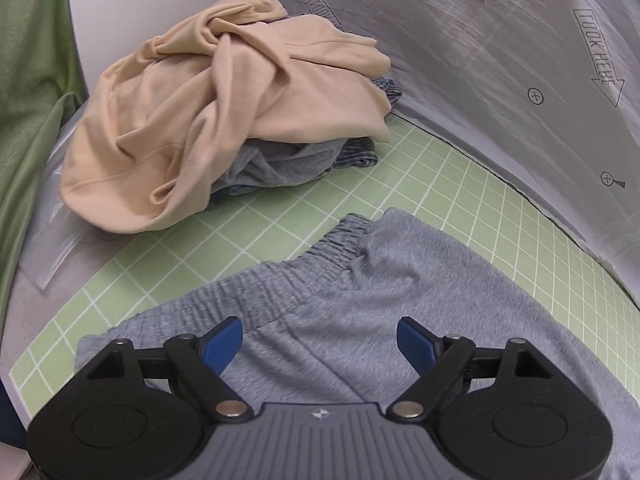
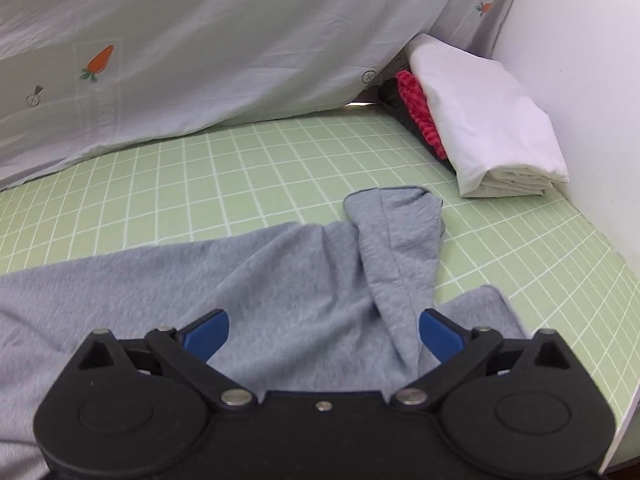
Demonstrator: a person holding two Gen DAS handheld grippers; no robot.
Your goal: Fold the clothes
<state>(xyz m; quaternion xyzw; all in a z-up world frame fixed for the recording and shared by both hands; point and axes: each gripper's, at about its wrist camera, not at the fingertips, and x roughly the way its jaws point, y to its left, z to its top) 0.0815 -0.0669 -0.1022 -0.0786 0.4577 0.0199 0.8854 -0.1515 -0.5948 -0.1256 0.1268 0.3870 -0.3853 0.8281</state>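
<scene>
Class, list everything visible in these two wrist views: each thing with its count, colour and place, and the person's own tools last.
grey pants: one, grey, spread on the mat under both grippers.
beige garment: one, beige, crumpled on top of the unfolded pile, far left.
striped and grey clothes: several, blue-grey, under the beige garment.
folded white cloth: one, white, far right by the wall.
red striped item: one, red, beside the white cloth.
grid mat: one, light green.
carrot-print sheet: one, pale grey, backdrop.
left gripper: open, above waistband.
right gripper: open, above pant leg.
</scene>
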